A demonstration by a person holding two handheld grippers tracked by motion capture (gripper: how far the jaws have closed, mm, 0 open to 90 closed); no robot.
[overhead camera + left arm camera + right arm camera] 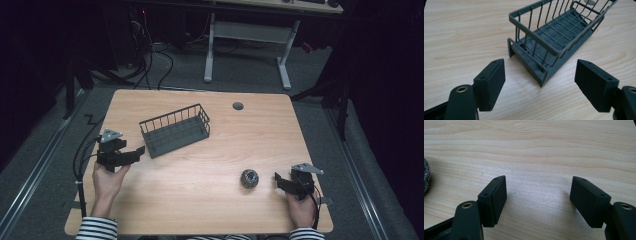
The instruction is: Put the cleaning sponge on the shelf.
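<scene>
A grey wire basket (175,131) stands empty on the wooden table (200,165), left of centre and turned at an angle. My left gripper (136,151) is open just off the basket's near left end, jaws pointing at it. In the left gripper view the basket's (554,37) short end lies ahead of the spread jaws of that gripper (540,66), untouched. A shiny steel-wool scrubber ball (249,178) rests at the front right. My right gripper (277,181) is open a little to its right. In the right gripper view, that gripper (537,185) holds nothing and the scrubber (426,176) peeks in at the left edge.
A round cable hole (238,106) sits near the table's far edge. Bare wood spreads between the basket and the scrubber. Behind the table stand a white-legged desk (247,35) and loose cables (150,60) on the floor.
</scene>
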